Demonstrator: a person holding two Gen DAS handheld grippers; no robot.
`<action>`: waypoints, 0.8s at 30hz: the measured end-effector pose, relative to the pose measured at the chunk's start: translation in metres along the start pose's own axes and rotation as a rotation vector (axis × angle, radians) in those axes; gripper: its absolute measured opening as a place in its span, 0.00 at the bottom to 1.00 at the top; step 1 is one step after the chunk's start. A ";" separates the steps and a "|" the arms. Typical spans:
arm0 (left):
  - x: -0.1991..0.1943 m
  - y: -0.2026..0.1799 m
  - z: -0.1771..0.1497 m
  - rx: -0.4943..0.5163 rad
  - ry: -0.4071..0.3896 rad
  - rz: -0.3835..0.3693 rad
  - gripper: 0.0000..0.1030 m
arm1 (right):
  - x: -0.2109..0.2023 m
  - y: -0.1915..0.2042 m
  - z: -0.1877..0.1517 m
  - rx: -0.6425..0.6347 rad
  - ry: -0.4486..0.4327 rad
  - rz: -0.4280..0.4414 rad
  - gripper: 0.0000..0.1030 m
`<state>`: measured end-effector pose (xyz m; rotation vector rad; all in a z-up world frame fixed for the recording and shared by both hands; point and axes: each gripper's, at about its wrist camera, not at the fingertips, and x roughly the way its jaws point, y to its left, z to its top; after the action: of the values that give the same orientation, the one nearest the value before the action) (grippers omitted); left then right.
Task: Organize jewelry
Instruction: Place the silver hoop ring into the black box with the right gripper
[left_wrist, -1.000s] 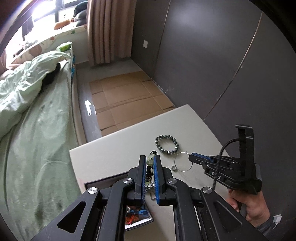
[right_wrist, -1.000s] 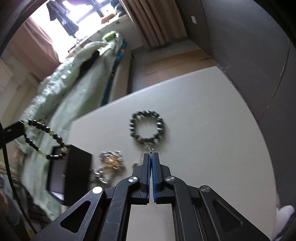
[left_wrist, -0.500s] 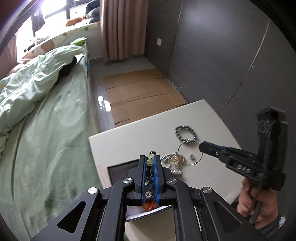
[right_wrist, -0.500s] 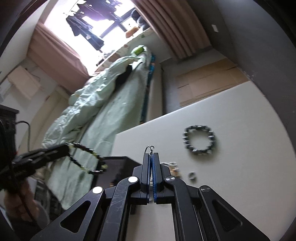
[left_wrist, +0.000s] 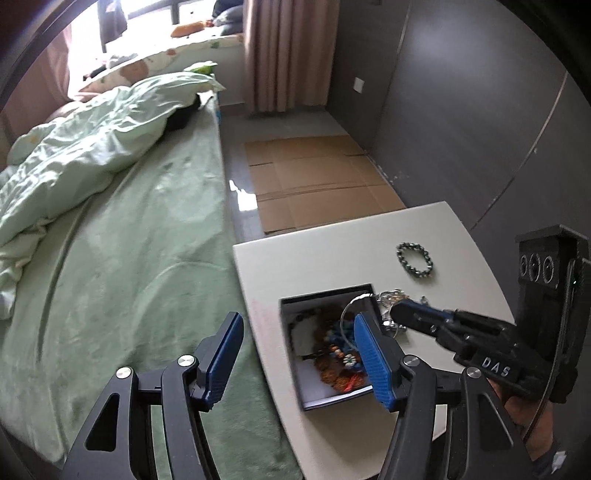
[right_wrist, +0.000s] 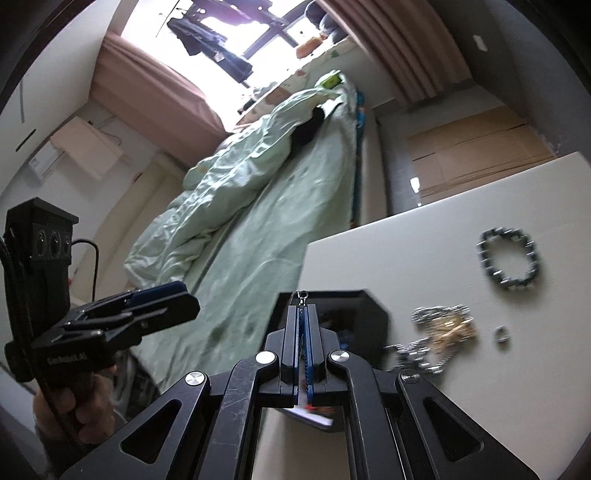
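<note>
Bedside white table (left_wrist: 332, 258), jewelry half sorted — black box (left_wrist: 325, 347) already holds beaded pieces.
Left gripper (left_wrist: 295, 354) gapes empty above the box; right gripper (right_wrist: 303, 332) pinches a thin wire hoop (left_wrist: 351, 314) over it — dark bead bracelet (right_wrist: 508, 256), chain cluster (right_wrist: 439, 328), small ring (right_wrist: 501, 335) remain beyond.

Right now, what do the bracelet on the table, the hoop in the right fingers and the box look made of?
Beaded bracelet: dark grey faceted beads with glints, likely polished stone or metal; can't tell which.
Wire hoop: thin, silvery, holds its round shape, so probably metal wire.
Box: matte black walls, pale lining, thin straight edges, looks like cardboard.
Table: smooth off-white matte surface, maybe laminate.
</note>
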<state>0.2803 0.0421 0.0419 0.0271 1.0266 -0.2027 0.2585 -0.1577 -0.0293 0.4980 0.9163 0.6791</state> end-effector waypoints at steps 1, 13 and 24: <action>-0.003 0.003 -0.001 -0.007 -0.002 0.004 0.62 | 0.004 0.003 -0.001 0.001 0.007 0.011 0.04; -0.012 0.006 -0.010 -0.036 -0.019 -0.014 0.74 | 0.010 -0.007 -0.005 0.057 0.063 -0.042 0.58; 0.010 -0.046 -0.006 0.040 -0.007 -0.070 0.74 | -0.058 -0.057 0.004 0.120 -0.035 -0.155 0.58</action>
<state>0.2723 -0.0037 0.0338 0.0268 1.0173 -0.2868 0.2549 -0.2390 -0.0322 0.5376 0.9559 0.4758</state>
